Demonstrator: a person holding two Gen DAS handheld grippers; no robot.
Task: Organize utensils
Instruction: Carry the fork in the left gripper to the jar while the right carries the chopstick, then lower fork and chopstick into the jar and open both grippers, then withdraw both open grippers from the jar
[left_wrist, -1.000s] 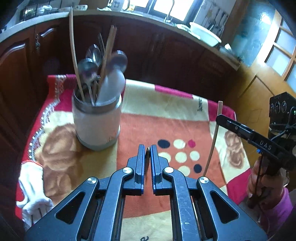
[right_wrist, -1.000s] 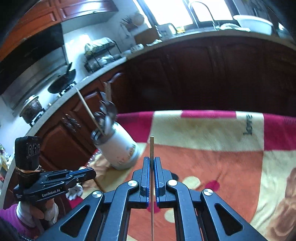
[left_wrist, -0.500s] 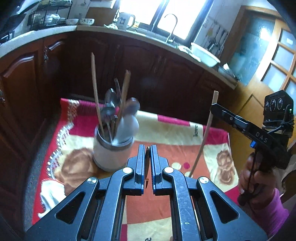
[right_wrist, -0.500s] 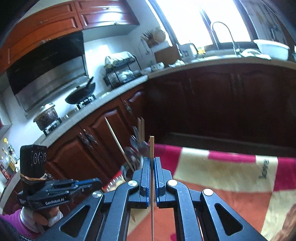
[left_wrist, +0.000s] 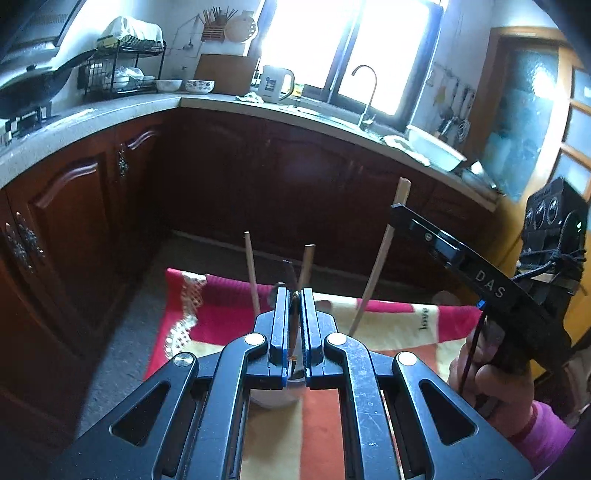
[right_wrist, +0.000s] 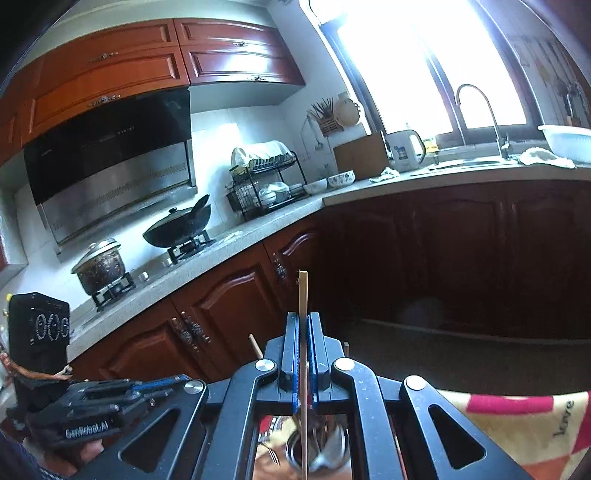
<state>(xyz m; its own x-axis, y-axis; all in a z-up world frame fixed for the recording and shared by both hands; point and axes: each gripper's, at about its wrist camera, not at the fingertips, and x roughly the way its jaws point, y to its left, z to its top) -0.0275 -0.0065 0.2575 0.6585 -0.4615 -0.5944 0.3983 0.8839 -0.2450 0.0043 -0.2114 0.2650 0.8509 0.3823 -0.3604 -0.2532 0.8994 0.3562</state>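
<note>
Looking along the left wrist view: left gripper (left_wrist: 294, 314), jaws pressed together, nothing visibly between them. Utensil holder (left_wrist: 275, 397) sits directly beneath its fingers on the patterned blanket (left_wrist: 391, 328), mostly hidden; two wooden sticks (left_wrist: 252, 271) rise from it. Right gripper (left_wrist: 400, 212) at upper right, pinching a wooden chopstick (left_wrist: 376, 273) whose lower end hangs over the blanket, beside the holder and apart from it.

Right wrist view: right gripper (right_wrist: 304, 325) clamped on the chopstick (right_wrist: 303, 291), held near upright. Holder mouth (right_wrist: 317, 456) with spoons shows below, between the arms; left gripper (right_wrist: 173, 380) low left.

Handling note: centre the chopstick's lower tip over the holder mouth, keep it upright, lower among the spoons, then release.
</note>
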